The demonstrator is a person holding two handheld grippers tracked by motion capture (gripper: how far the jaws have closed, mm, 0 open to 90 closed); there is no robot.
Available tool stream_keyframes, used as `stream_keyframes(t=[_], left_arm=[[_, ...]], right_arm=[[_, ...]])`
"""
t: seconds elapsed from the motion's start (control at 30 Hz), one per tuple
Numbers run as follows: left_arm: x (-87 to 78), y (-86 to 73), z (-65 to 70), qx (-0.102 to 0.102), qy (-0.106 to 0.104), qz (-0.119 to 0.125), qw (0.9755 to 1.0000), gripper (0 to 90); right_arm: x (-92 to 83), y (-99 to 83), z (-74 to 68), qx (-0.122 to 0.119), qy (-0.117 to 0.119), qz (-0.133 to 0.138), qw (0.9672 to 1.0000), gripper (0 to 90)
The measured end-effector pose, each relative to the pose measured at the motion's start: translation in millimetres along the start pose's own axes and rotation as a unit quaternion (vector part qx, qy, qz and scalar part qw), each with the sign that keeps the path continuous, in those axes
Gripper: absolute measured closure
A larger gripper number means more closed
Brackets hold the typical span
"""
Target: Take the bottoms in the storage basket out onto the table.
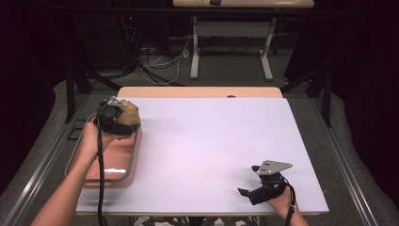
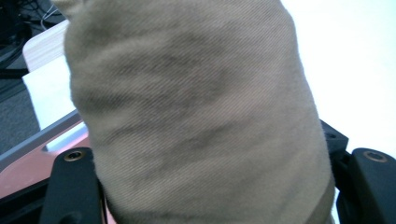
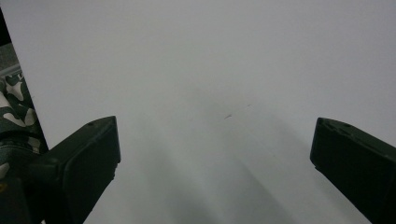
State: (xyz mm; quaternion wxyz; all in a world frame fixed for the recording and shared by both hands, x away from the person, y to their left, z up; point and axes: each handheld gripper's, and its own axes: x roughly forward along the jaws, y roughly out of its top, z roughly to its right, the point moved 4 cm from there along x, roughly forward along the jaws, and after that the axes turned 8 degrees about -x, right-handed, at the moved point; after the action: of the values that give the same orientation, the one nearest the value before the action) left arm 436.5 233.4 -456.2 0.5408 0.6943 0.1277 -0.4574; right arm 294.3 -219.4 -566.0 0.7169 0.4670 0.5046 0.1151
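Observation:
A bundled tan cloth [image 1: 128, 114] hangs just above the far end of a pink tray [image 1: 135, 157] at the table's left. My left gripper [image 1: 122, 121] is shut on it. In the left gripper view the cloth [image 2: 196, 102] bulges up between the two black jaws of the left gripper [image 2: 210, 186], which press on its sides, and it hides most of what lies beyond. The tray [image 2: 25, 175] shows below at the left. Near the front right of the white board [image 1: 211, 146], my right gripper [image 1: 249, 181] stands open; nothing lies between the wide-apart jaws of the right gripper [image 3: 215, 154].
The white board covers most of a wooden tabletop [image 1: 197, 92], whose far edge shows beyond it. The tray has a grey metal rim and overhangs the board's left edge. Cables and a table frame [image 1: 230, 47] stand on the floor behind.

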Motion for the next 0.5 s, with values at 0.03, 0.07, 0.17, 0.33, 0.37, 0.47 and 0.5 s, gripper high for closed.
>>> stream_keyframes(t=[0.03,0.07,0.17,0.33,0.37,0.47,0.5], left_arm=[[0.0,0.0,0.0,0.000,0.000,0.000,1.0000,29.2],[0.2,1.5,3.2,0.004,-0.001,-0.001,1.0000,29.2],[1.2,3.1,7.0,0.005,-0.005,0.002,1.0000,29.2],[4.2,7.3,17.4,0.009,-0.016,0.005,0.9998,29.2],[5.3,8.2,18.8,0.010,-0.017,0.008,0.9998,29.2],[7.3,9.7,22.2,0.011,-0.022,0.010,0.9997,29.2],[8.0,10.2,23.9,0.013,-0.024,0.007,0.9996,29.2]], right_arm=[[0.0,0.0,0.0,0.000,0.000,0.000,1.0000,1.2],[0.2,0.1,-0.3,0.000,-0.001,0.001,1.0000,1.2],[0.1,0.2,-0.4,0.000,-0.001,0.001,1.0000,1.2],[0.6,0.2,-0.1,-0.001,0.001,0.001,1.0000,1.2],[0.8,0.2,0.1,-0.002,0.001,0.001,1.0000,1.2],[0.5,0.5,-0.5,-0.001,-0.002,0.000,1.0000,1.2],[0.5,0.5,-0.5,-0.001,-0.002,0.000,1.0000,1.2]])
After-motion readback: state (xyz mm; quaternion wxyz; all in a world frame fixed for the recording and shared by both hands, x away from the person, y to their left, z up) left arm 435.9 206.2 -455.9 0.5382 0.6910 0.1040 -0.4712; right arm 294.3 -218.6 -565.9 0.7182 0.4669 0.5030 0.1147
